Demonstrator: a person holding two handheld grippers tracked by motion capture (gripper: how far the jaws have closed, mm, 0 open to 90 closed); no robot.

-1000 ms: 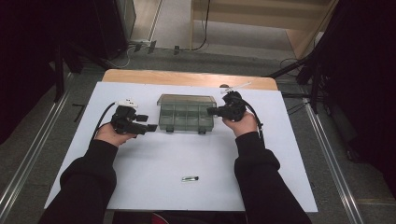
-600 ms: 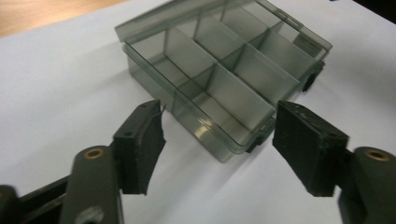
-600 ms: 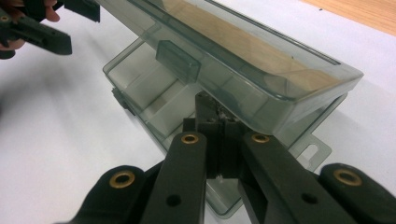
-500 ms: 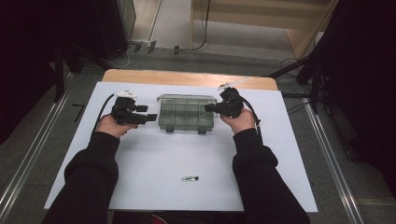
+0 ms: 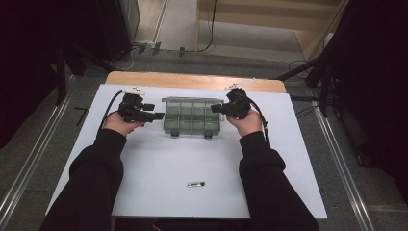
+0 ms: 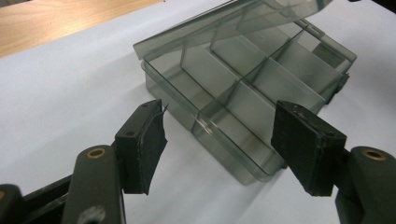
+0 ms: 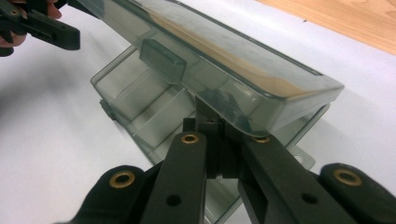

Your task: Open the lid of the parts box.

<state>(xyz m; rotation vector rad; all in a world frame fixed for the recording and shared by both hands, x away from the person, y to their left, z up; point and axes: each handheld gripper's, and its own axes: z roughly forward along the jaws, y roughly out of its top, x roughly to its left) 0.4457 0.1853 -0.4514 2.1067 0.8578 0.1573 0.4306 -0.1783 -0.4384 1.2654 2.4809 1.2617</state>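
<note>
Both forearms reach forward. The left claw [image 6: 219,144], spread wide, faces the compartment box's [image 5: 192,118] left end; the right claw [image 7: 219,140] pinches its raised lid [image 7: 224,56]. The box lies lengthwise across the white surface [image 5: 159,163].

Lid [image 7: 224,56] of the box [image 5: 192,117] is now lifted partway; it lay flat a second ago. Right gripper [image 5: 222,109] has closed on the lid's edge. Left gripper [image 5: 155,116] has slid right, up beside the box, jaws apart.

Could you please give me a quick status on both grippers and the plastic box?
Left gripper open, beside the box. Right gripper shut on the lid, lid partly raised. Compartments look empty. Small dark item lies apart, near the table's front edge; nothing in the way.
</note>
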